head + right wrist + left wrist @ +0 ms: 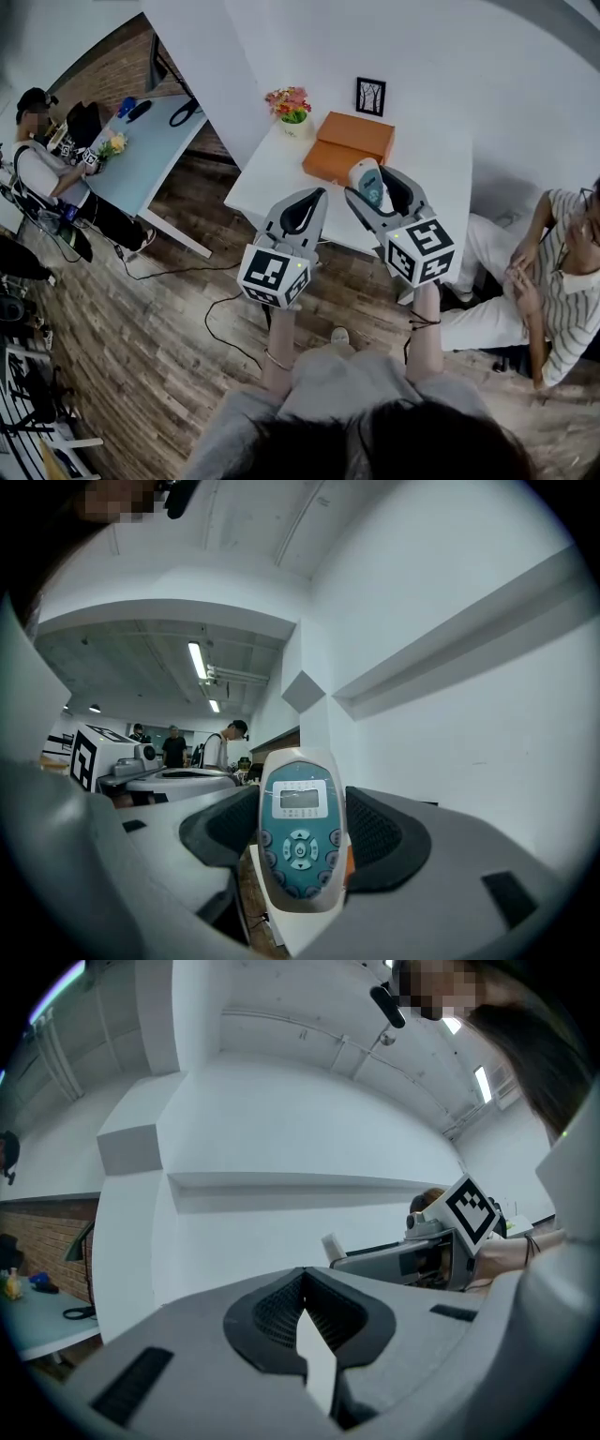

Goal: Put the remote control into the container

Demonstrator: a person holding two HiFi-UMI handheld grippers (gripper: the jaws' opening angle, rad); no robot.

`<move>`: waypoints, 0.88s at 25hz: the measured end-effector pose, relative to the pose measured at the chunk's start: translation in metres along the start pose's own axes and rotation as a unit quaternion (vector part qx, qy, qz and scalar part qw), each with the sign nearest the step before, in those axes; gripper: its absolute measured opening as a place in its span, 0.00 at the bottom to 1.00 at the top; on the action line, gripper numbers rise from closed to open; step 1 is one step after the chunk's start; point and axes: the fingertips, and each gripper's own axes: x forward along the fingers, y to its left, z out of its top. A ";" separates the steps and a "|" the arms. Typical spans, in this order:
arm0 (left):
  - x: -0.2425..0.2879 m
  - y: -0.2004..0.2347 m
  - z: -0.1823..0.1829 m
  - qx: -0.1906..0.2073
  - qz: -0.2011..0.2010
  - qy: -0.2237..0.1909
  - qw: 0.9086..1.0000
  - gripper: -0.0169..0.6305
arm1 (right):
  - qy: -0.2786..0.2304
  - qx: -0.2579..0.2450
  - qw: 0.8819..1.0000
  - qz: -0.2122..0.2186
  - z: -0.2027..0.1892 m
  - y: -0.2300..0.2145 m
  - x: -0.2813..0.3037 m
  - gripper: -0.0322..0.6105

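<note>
A white remote control (367,182) with a teal face and a small screen (299,830) stands upright between the pads of my right gripper (373,186), which is shut on it. The gripper is raised over the near side of the white table (267,178). The container, an orange box (349,146), lies on that table just beyond the remote. My left gripper (301,210) is held up beside the right one, shut (304,1309) with nothing in it. From the left gripper view the right gripper (439,1244) shows at the right.
A flower pot (292,107) and a small framed picture (370,96) stand at the table's far edge by the wall. A person (548,272) sits to the right of the table, another (42,164) at a pale blue table (150,150) far left. Cables run across the wooden floor (159,319).
</note>
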 end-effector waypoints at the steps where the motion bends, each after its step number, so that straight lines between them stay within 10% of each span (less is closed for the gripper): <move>1: 0.002 0.003 -0.002 -0.001 -0.004 0.000 1.000 0.03 | 0.000 0.000 1.000 -0.004 -0.001 -0.002 0.004 0.49; 22: 0.045 0.079 -0.050 -0.040 -0.021 0.024 0.999 0.03 | 0.027 0.029 0.999 -0.036 -0.030 -0.047 0.082 0.49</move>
